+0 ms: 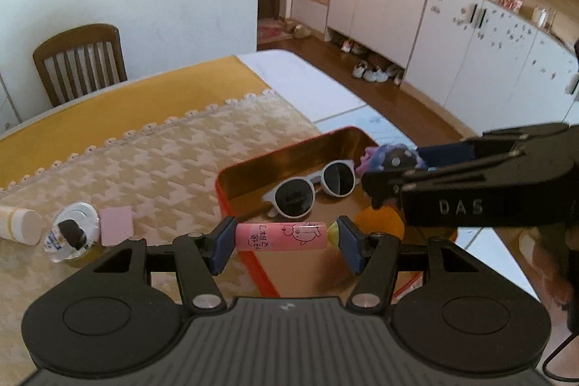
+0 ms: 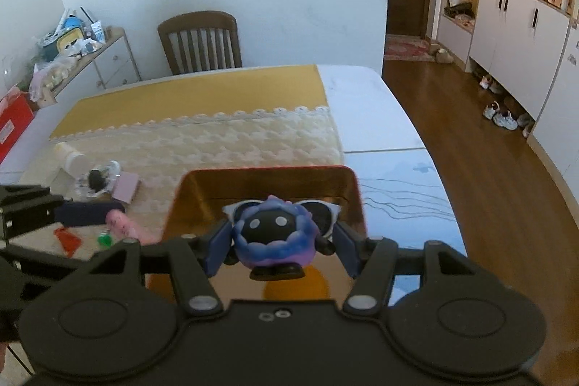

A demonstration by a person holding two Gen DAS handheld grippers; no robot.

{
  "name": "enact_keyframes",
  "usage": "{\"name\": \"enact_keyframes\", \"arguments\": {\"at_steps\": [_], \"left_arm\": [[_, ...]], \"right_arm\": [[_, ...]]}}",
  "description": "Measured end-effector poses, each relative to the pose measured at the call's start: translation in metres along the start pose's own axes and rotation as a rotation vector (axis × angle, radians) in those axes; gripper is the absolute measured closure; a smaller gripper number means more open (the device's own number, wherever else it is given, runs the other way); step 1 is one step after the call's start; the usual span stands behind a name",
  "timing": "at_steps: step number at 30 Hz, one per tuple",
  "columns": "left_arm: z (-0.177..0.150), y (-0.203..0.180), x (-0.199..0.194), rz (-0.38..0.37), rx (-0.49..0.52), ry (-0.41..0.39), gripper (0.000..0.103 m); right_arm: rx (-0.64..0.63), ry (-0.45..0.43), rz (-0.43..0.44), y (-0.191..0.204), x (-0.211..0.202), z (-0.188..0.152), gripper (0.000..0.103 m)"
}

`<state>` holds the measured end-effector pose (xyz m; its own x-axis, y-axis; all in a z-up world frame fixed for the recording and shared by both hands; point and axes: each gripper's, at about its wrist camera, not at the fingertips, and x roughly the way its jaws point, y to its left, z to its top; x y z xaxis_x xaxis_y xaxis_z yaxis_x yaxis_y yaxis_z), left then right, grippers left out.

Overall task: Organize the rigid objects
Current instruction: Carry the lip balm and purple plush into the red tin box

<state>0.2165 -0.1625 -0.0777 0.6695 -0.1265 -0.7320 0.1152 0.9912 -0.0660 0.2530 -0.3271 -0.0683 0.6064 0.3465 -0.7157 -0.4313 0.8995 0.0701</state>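
The table [image 2: 369, 103] carries a yellow cloth [image 2: 202, 89] overlaid by a cream houndstooth runner [image 1: 152, 161] with a scalloped lace edge. A wooden chair [image 2: 201, 42] stands at the far side against the wall.

A red-rimmed metal tin [image 1: 289, 150] with a gold interior sits at the near right of the runner. White-framed round sunglasses [image 1: 311, 190] lie inside it, lenses up.

The right gripper [image 2: 280, 243] is clamped on a blue-purple fuzzy figure [image 2: 277, 237] with a black face and white eyes; both blue pads press its sides. The figure hangs over the open tin, in front of the sunglasses.

The left gripper [image 1: 286, 237] is clamped endwise on a pink tube [image 1: 282, 235] printed with a cartoon and characters. The tube lies horizontally between the pads, over the near left corner of the tin.

On the runner to the left lie a white bottle [image 1: 20, 226] on its side, a clear round container [image 1: 72, 230] and a pink eraser-like block [image 1: 115, 225], close together. A red clip and a small green item lie nearer, details unclear.
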Motion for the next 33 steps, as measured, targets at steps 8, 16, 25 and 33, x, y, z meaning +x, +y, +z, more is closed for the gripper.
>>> {"name": "enact_keyframes", "arguments": {"at_steps": [8, 16, 25, 33], "left_arm": [[-0.001, -0.023, 0.034, 0.024, 0.006, 0.064, 0.044], [-0.004, -0.035, 0.055, 0.060, 0.013, 0.099, 0.044], [-0.008, -0.034, 0.073, 0.079, -0.007, 0.147, 0.044], [-0.008, -0.041, 0.089, 0.091, 0.036, 0.178, 0.044]], "right_arm": [[-0.027, 0.053, 0.050, -0.016, 0.032, 0.012, 0.042], [-0.073, 0.113, 0.082, -0.013, 0.057, 0.012, 0.042], [-0.078, 0.165, 0.074, -0.015, 0.074, 0.007, 0.042], [-0.081, 0.194, 0.062, -0.013, 0.081, 0.009, 0.042]]}}
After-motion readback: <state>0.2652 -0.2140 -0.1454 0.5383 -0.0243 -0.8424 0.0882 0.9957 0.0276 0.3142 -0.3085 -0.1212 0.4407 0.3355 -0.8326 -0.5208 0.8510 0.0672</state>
